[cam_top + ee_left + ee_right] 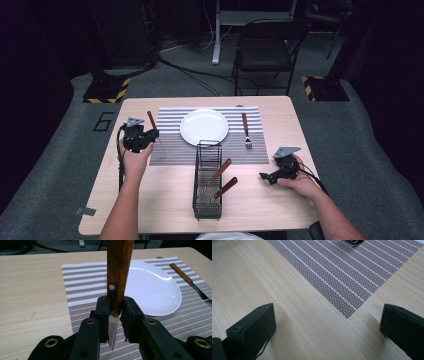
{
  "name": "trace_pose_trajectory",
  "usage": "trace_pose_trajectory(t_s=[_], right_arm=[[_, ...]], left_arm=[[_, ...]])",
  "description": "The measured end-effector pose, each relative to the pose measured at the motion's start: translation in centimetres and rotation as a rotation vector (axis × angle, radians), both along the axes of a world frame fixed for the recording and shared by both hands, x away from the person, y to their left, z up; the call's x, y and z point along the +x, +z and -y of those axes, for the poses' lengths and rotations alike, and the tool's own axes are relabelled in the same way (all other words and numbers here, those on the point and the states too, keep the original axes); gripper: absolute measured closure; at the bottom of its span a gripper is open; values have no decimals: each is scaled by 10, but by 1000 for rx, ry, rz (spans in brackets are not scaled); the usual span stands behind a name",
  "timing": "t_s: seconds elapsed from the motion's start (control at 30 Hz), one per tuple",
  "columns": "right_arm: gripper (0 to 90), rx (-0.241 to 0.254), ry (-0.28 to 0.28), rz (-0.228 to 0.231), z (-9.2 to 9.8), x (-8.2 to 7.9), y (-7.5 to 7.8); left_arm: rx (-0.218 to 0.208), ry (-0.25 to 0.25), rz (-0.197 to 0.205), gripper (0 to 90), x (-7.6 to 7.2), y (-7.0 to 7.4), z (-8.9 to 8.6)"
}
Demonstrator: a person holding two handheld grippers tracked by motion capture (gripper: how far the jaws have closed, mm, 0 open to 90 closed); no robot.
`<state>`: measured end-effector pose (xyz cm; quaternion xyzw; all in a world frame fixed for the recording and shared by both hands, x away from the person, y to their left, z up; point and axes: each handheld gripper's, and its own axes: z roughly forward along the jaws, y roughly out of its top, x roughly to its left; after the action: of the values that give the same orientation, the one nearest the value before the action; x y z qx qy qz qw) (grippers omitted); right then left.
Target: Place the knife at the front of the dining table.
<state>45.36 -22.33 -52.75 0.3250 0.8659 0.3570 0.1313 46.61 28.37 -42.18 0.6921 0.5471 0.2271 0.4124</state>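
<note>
My left gripper (148, 135) (115, 315) is shut on a knife (117, 277) with a brown wooden handle, held over the left part of the striped placemat (170, 150). The handle (151, 120) points away from me and the blade tip (112, 340) points back between the jaws. A white plate (204, 126) (155, 287) lies in the middle of the mat. A fork (246, 131) (190, 282) with a wooden handle lies right of the plate. My right gripper (265, 176) (328, 325) is open, low over the bare table near the mat's corner (348, 315).
A black wire basket (207, 185) stands at the front middle of the table and holds two wooden-handled utensils (220, 172). A black chair (267, 47) stands beyond the table's far edge. Bare wood lies at the front left and front right.
</note>
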Motion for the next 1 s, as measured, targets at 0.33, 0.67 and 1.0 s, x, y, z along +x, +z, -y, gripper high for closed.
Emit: trace_pose_trajectory(t_s=[0.33,0.67,1.0], right_arm=[[0,0,0,0,0,0,0],[0,1,0,0,0,0,0],[0,1,2,1,0,0,0]], left_arm=[[26,7,-18,764,11,-6,6],[32,16,-14,768,32,-16,18],[-45,68,-40,770,51,-28,13]])
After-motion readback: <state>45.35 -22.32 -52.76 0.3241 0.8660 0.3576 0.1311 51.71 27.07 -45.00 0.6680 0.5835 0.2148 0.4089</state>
